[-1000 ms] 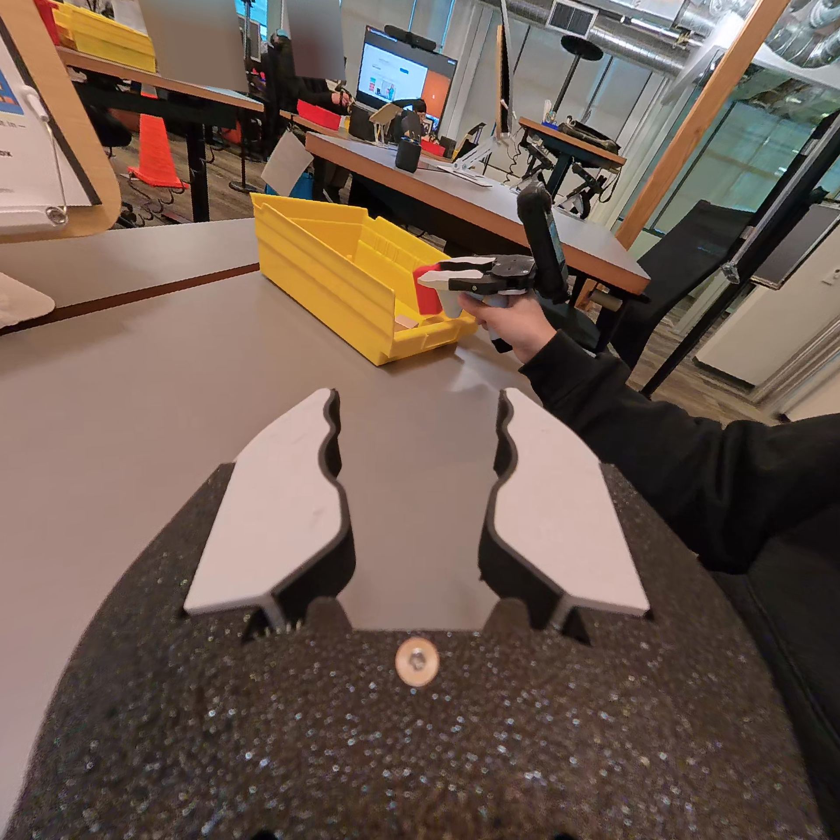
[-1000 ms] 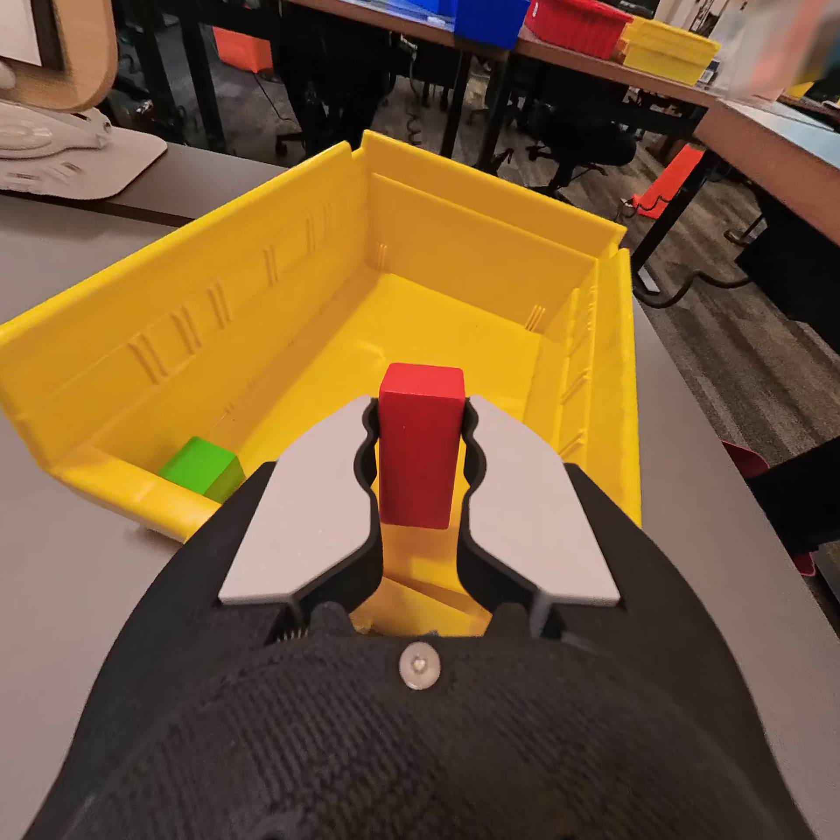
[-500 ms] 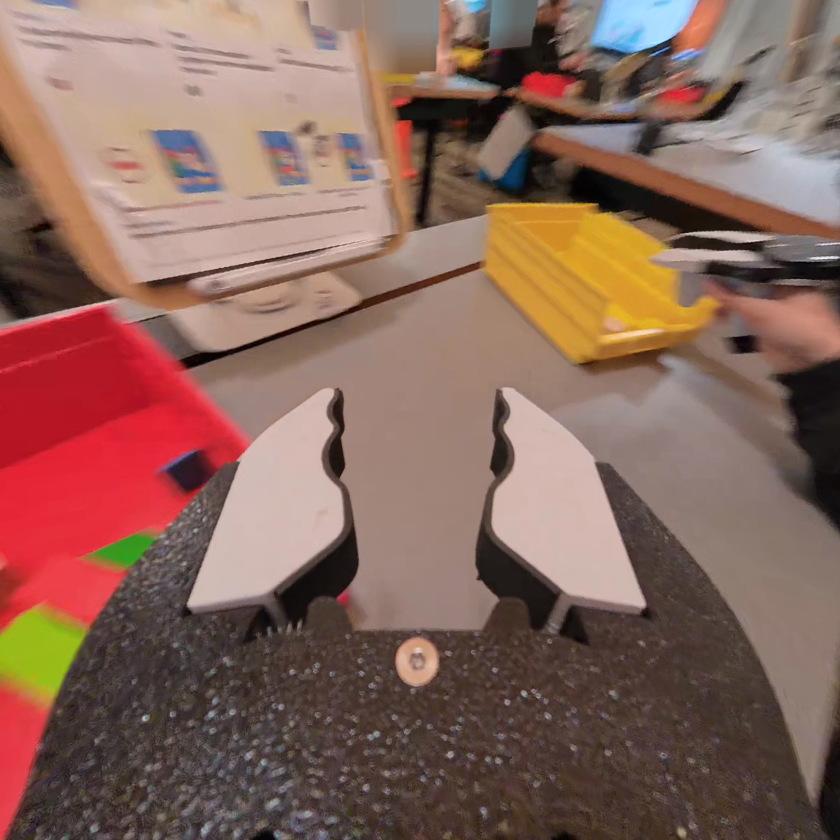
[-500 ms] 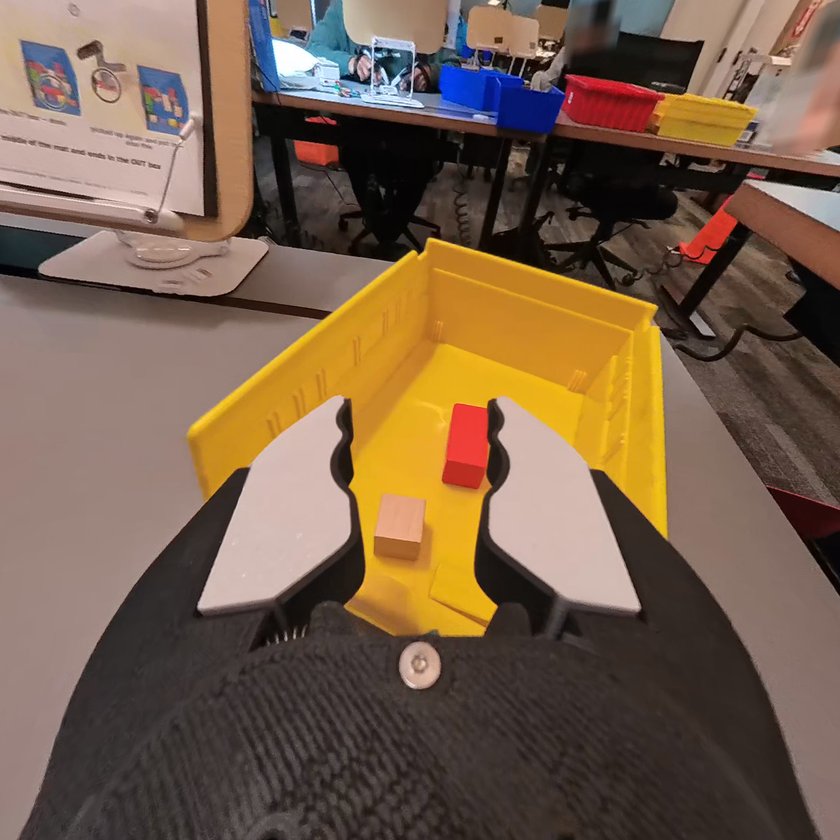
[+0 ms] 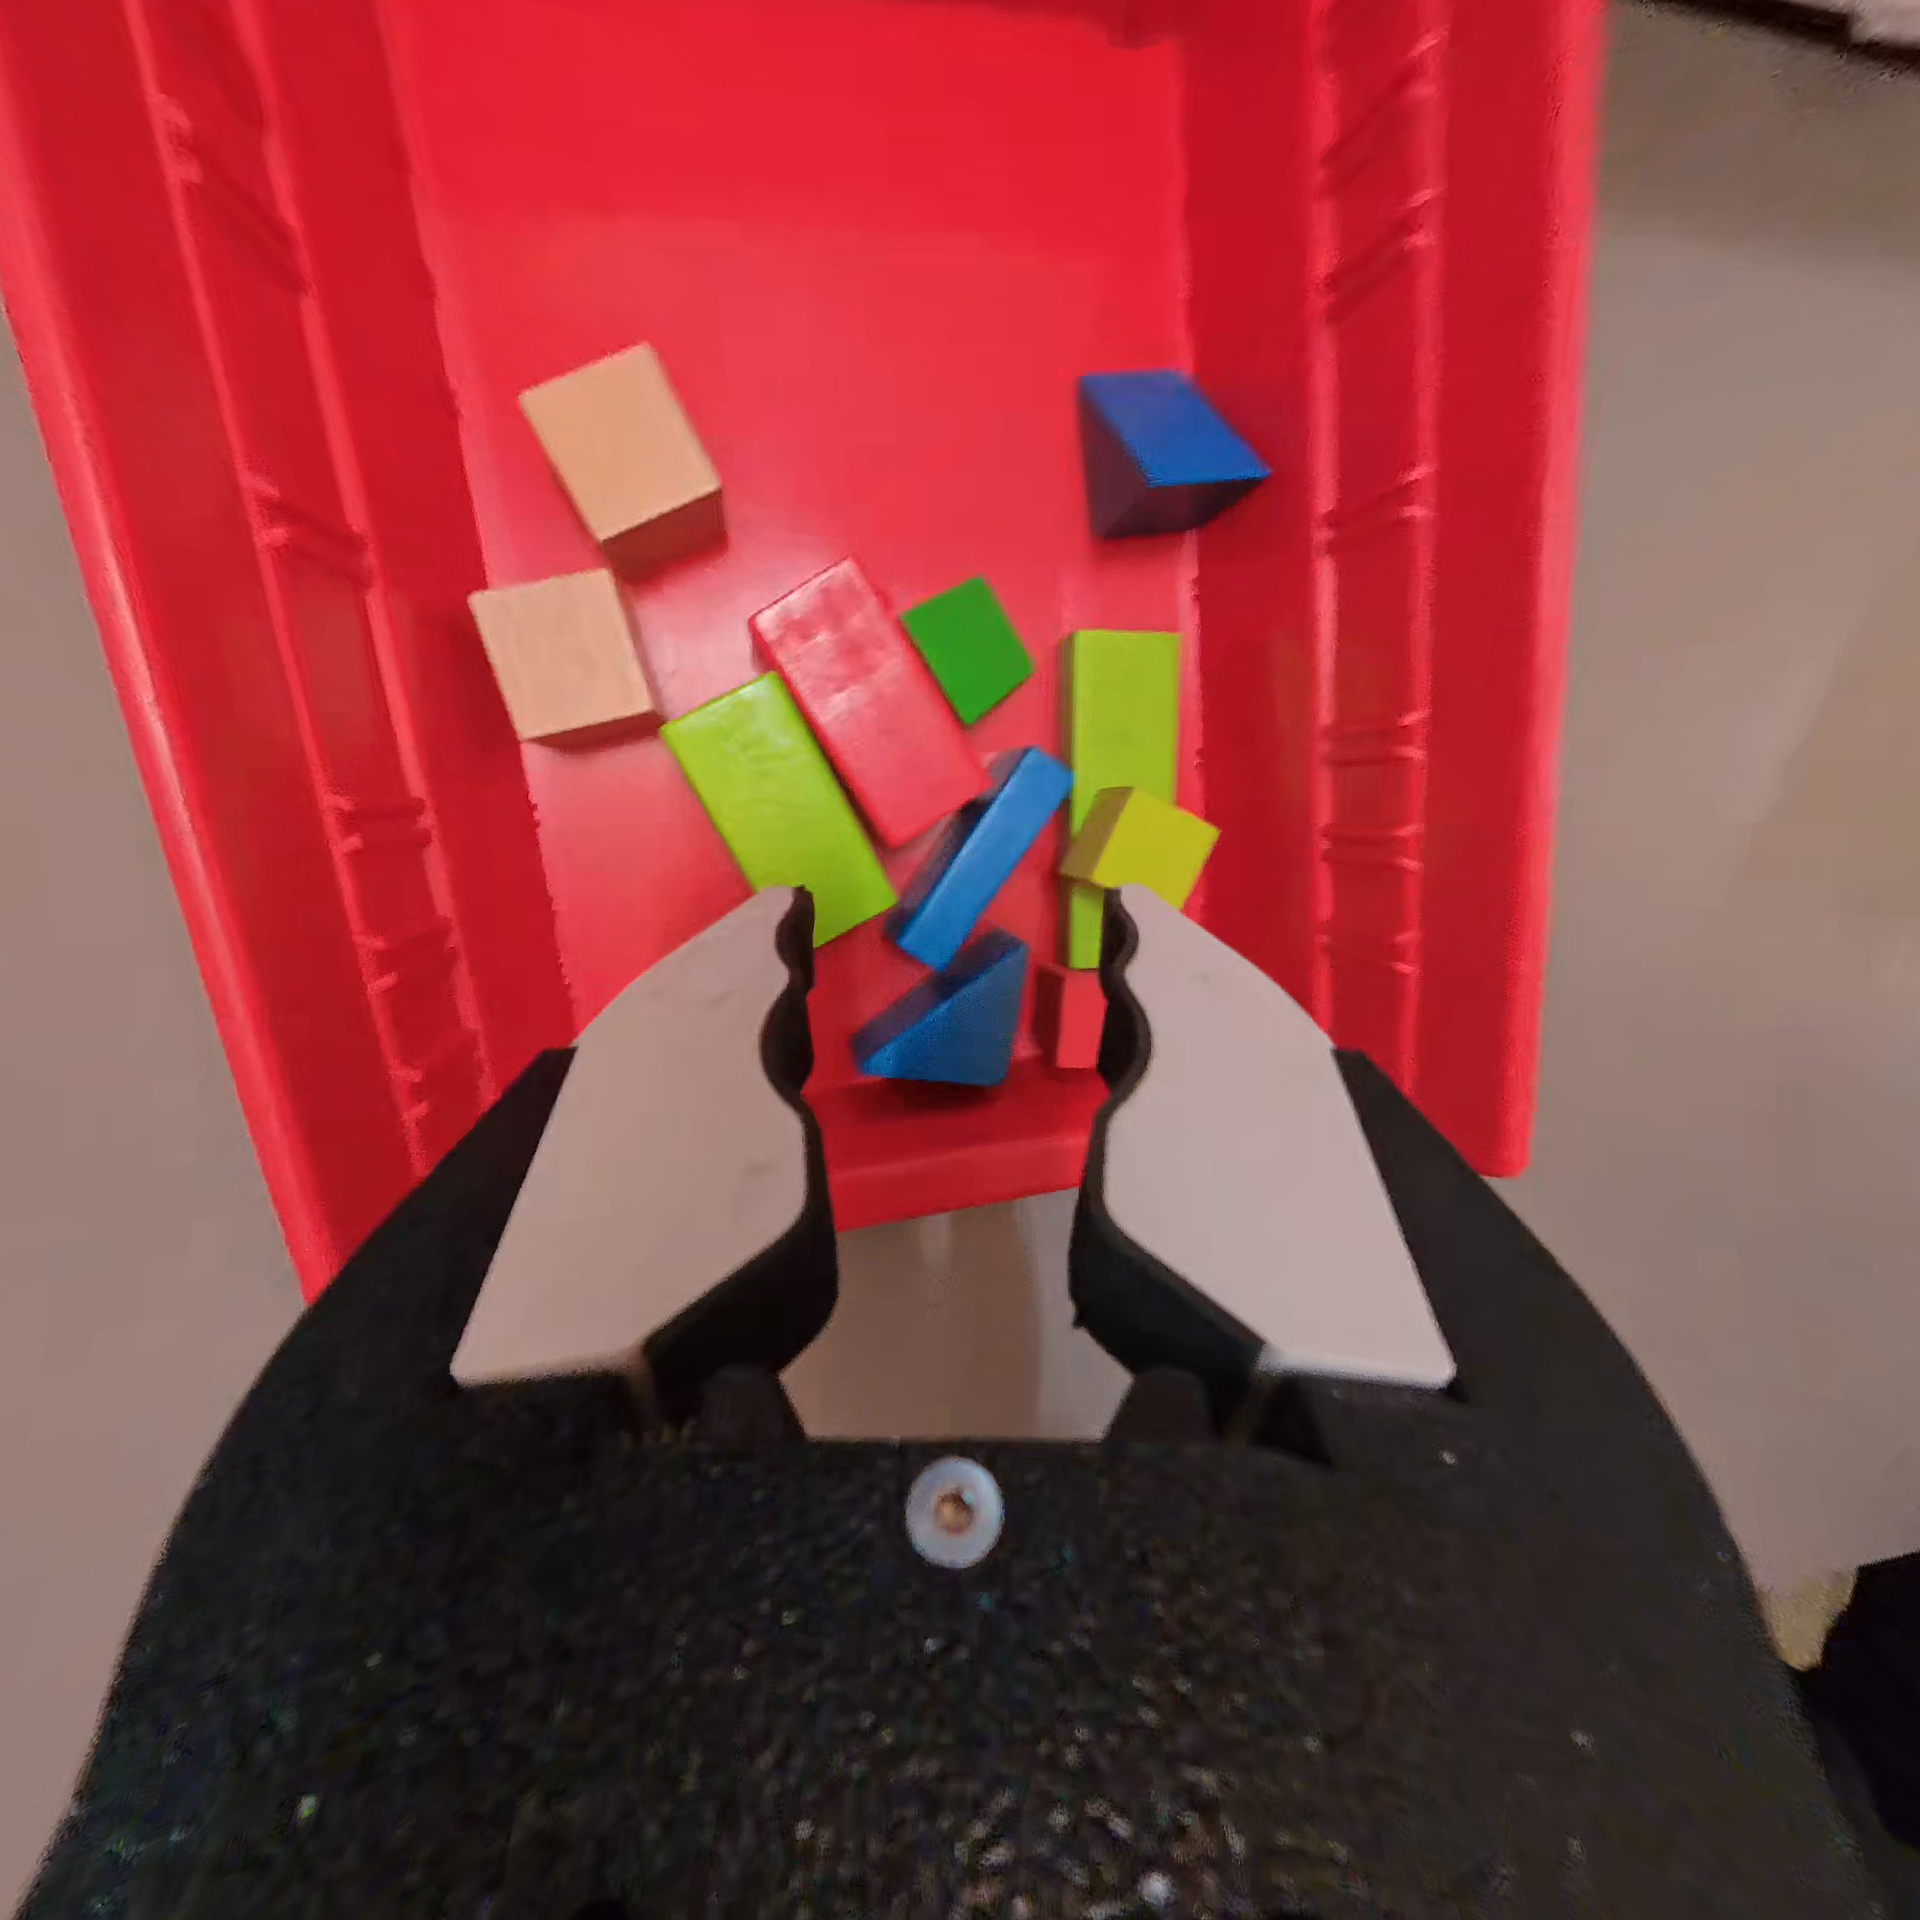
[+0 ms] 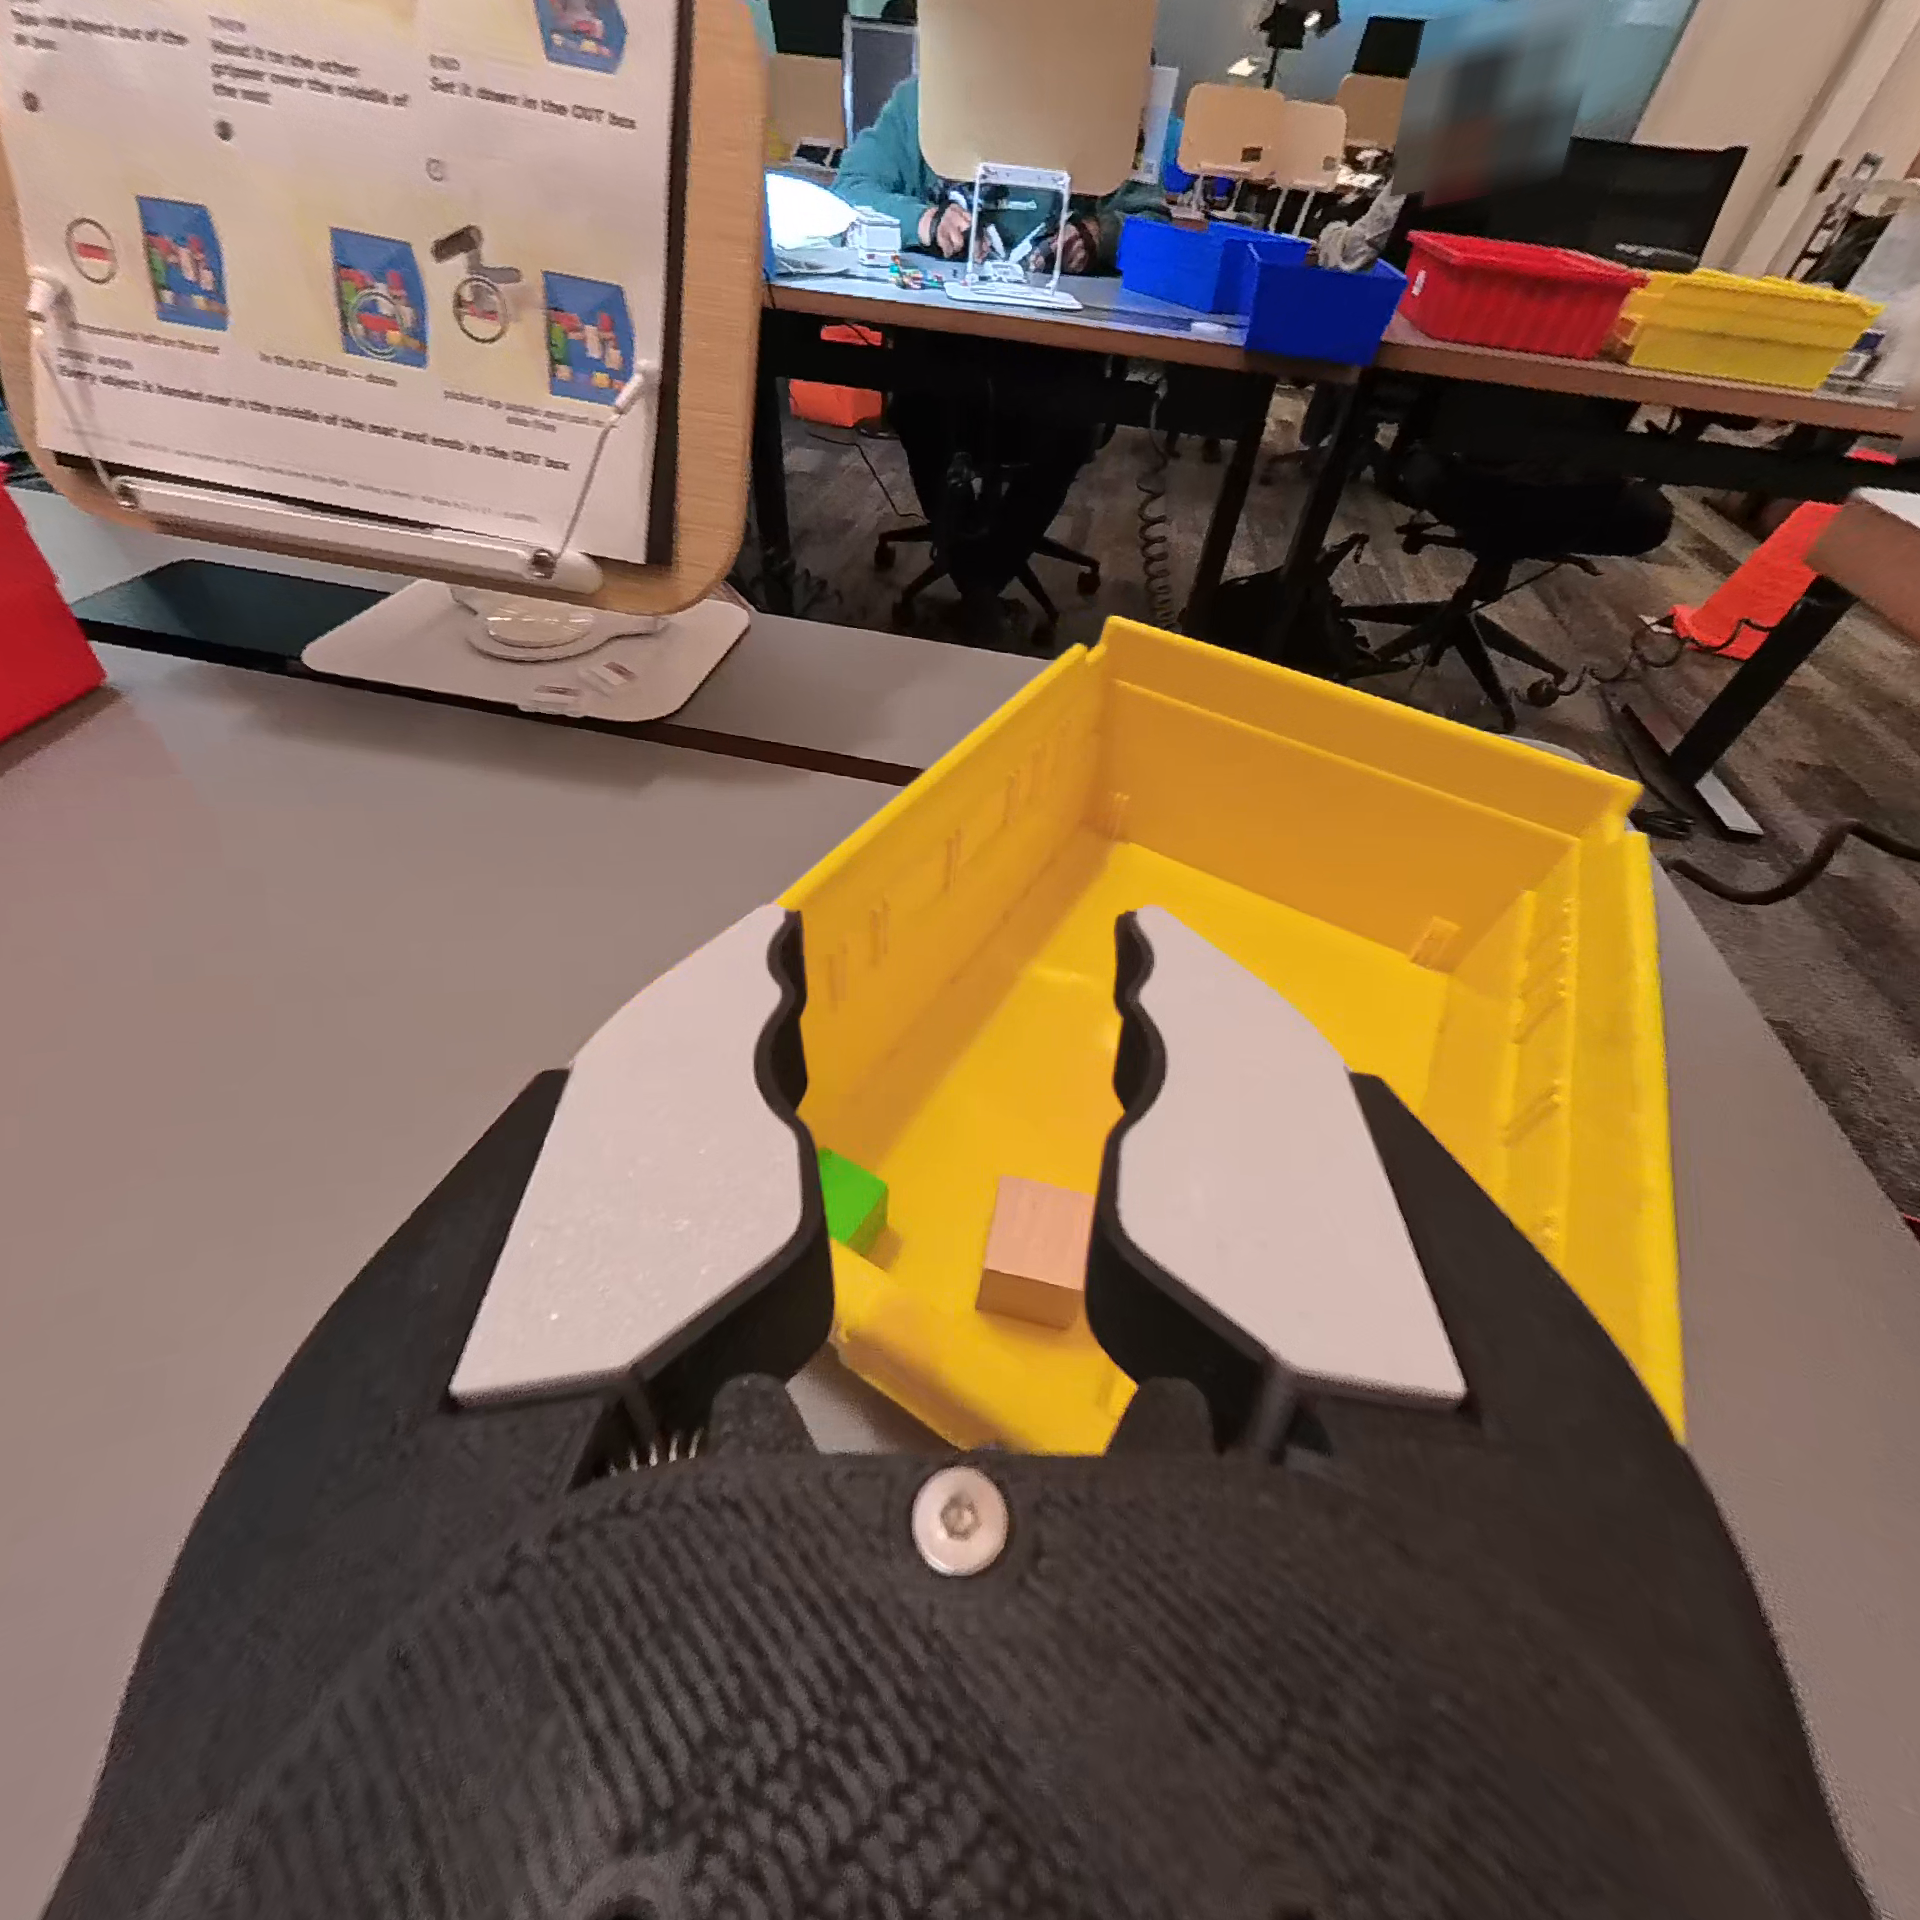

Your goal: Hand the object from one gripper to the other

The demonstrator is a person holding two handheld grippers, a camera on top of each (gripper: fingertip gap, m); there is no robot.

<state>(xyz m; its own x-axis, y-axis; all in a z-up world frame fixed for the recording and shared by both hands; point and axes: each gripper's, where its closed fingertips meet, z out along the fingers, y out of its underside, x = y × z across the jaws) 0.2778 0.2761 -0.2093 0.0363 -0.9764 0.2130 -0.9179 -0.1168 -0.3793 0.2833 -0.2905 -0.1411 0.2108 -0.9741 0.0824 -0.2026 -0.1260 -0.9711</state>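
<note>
your left gripper (image 5: 954, 914) hangs with its jaws wide over the near end of the red bin (image 5: 260, 623), nothing pressed between the pads. inside that spread you see a blue wedge (image 5: 940, 1023) and, at 3 o'clock of it, a small red block (image 5: 1070, 1018) half hidden behind the right fingertip (image 5: 1127, 935). a blue bar (image 5: 982, 857) leans at 12 o'clock of the wedge, tilted, its lower end covering part of the heap. the lime plank (image 5: 774, 805) slips under your left fingertip (image 5: 774, 914), so its near end is cut off. farther back lie a red plank (image 5: 868, 717), a dark green piece (image 5: 966, 649), two bare wood cubes (image 5: 566, 655) and a dark blue wedge (image 5: 1164, 452). bin edges are blurred.

your right gripper (image 6: 956, 935) is also wide and bare, poised over the yellow bin (image 6: 1351, 769). a wood cube (image 6: 1034, 1262) sits near the bin's front lip; a green block (image 6: 852, 1195) at 9 o'clock of it is mostly hidden by the left finger. the bin's floor at 3 o'clock is covered by the right finger.
</note>
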